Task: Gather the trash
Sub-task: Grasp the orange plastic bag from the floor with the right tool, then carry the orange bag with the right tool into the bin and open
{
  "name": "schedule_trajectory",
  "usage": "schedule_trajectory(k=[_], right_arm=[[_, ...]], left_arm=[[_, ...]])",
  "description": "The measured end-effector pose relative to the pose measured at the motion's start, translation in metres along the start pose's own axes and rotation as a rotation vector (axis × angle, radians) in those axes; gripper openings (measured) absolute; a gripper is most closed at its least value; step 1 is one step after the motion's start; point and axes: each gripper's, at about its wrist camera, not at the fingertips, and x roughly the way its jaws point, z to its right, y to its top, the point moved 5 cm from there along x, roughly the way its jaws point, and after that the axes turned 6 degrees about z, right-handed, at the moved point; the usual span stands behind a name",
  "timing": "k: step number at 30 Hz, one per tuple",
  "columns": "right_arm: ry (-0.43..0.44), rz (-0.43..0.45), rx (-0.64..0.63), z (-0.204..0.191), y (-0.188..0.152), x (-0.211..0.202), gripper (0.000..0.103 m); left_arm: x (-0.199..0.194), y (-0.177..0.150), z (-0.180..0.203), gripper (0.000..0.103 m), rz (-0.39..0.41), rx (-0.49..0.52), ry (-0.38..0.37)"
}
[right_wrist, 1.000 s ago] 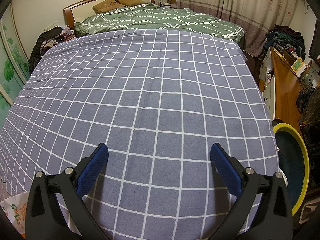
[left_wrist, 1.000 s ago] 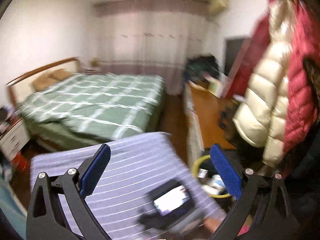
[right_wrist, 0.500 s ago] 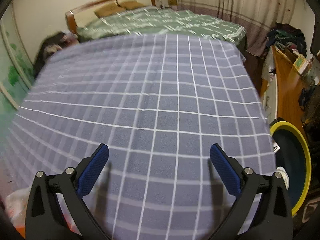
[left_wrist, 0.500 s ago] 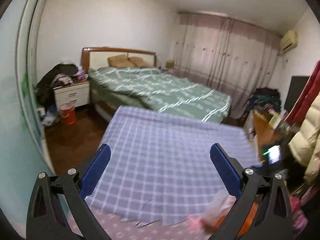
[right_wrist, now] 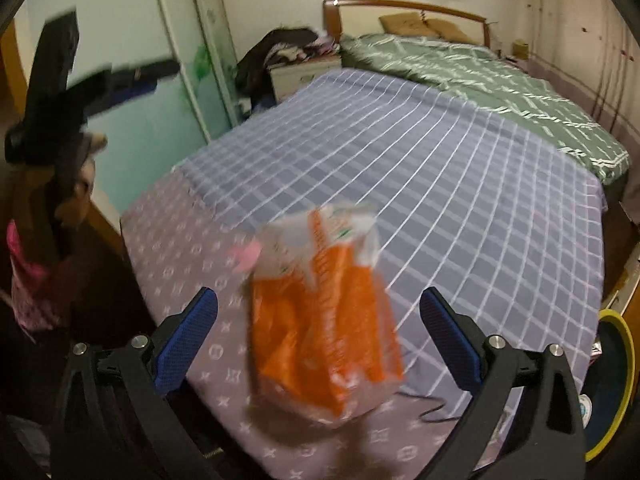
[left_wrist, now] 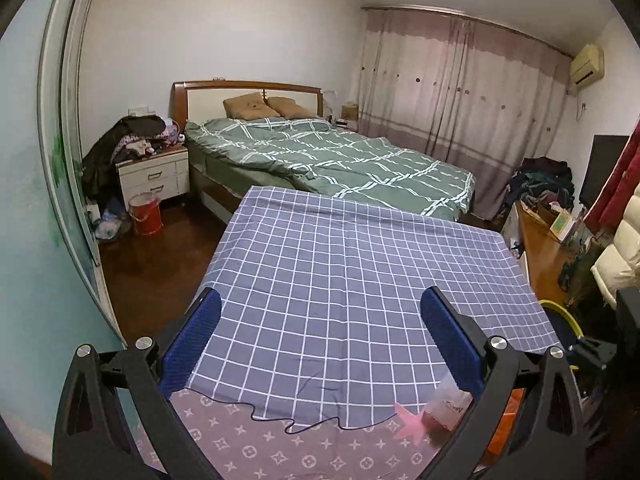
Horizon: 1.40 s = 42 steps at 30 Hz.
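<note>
An orange and white plastic bag (right_wrist: 324,320) lies on the pink patterned sheet (right_wrist: 180,248) at the near end of the bed. It fills the right wrist view, blurred, just ahead of my right gripper (right_wrist: 318,338), which is open and apart from it. A pink scrap (right_wrist: 246,256) sticks out at its left. My left gripper (left_wrist: 322,344) is open and holds nothing, hovering over the grey checked sheet (left_wrist: 340,280). The bag (left_wrist: 446,404) sits low right of it. A hand holds the left gripper; its fingers (right_wrist: 136,74) show at upper left.
A yellow-rimmed bin (right_wrist: 612,380) stands on the floor to the right of the bed. A thin black cable (left_wrist: 288,420) crosses the sheet edge. Behind are a green bed (left_wrist: 340,160), a nightstand (left_wrist: 154,178), a red bucket (left_wrist: 146,214) and coats (left_wrist: 624,248).
My left gripper swung from the room's right side to face the bed. My right gripper turned left and back, bringing the orange bag into view between its fingers.
</note>
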Motion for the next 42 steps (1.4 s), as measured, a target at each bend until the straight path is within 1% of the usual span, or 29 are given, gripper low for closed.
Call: schedule_trajectory(k=[5, 9, 10, 11, 13, 14, 17, 19, 20, 25, 27, 30, 33, 35, 36, 39, 41, 42], right_arm=[[-0.038, -0.070, -0.065, -0.013, -0.021, 0.021, 0.097], [-0.061, -0.103, -0.083, -0.012, -0.029, 0.036, 0.096], [-0.064, -0.112, -0.080, -0.012, -0.032, 0.039, 0.090], [-0.065, -0.121, -0.076, -0.010, -0.035, 0.040, 0.080], [-0.070, -0.131, -0.062, -0.007, -0.039, 0.042, 0.074], [-0.067, -0.123, -0.054, -0.005, -0.039, 0.039, 0.069], [-0.059, -0.099, -0.015, 0.002, -0.037, 0.032, 0.060], [-0.060, -0.086, 0.003, 0.005, -0.036, 0.027, 0.051], [-0.067, -0.084, 0.009, 0.006, -0.036, 0.025, 0.048], [-0.074, -0.058, 0.075, 0.026, -0.034, 0.012, 0.046], [-0.089, -0.042, 0.121, 0.042, -0.034, 0.003, 0.046], [-0.151, 0.001, 0.208, 0.081, -0.035, -0.019, 0.046], [-0.221, 0.046, 0.333, 0.134, -0.042, -0.047, 0.047], [-0.281, 0.067, 0.437, 0.179, -0.051, -0.066, 0.048], [-0.324, 0.069, 0.492, 0.203, -0.059, -0.074, 0.049], [-0.429, 0.032, 0.596, 0.257, -0.083, -0.081, 0.050], [-0.495, -0.025, 0.673, 0.295, -0.107, -0.078, 0.050], [-0.514, -0.047, 0.699, 0.309, -0.116, -0.076, 0.050]], left_arm=[[0.001, -0.004, 0.004, 0.098, -0.009, 0.000, -0.009], [0.005, -0.010, 0.007, 0.098, -0.032, -0.007, -0.025], [0.006, -0.012, 0.008, 0.098, -0.038, -0.007, -0.028], [0.008, -0.013, 0.009, 0.098, -0.043, -0.006, -0.031], [0.010, -0.014, 0.011, 0.098, -0.047, -0.004, -0.035], [0.011, -0.015, 0.011, 0.098, -0.047, -0.003, -0.035], [0.012, -0.015, 0.012, 0.098, -0.050, -0.006, -0.037], [0.014, -0.017, 0.014, 0.098, -0.056, -0.010, -0.042], [0.015, -0.017, 0.014, 0.098, -0.059, -0.011, -0.044], [0.019, -0.020, 0.020, 0.098, -0.065, -0.004, -0.052], [0.020, -0.020, 0.021, 0.098, -0.066, -0.001, -0.052], [0.025, -0.020, 0.024, 0.098, -0.076, -0.001, -0.052], [0.031, -0.021, 0.028, 0.098, -0.088, -0.002, -0.054], [0.035, -0.021, 0.031, 0.098, -0.093, -0.002, -0.057], [0.037, -0.021, 0.032, 0.098, -0.096, -0.001, -0.058], [0.043, -0.021, 0.041, 0.098, -0.106, 0.010, -0.061], [0.046, -0.021, 0.046, 0.098, -0.110, 0.019, -0.063], [0.046, -0.022, 0.046, 0.098, -0.111, 0.023, -0.064]])
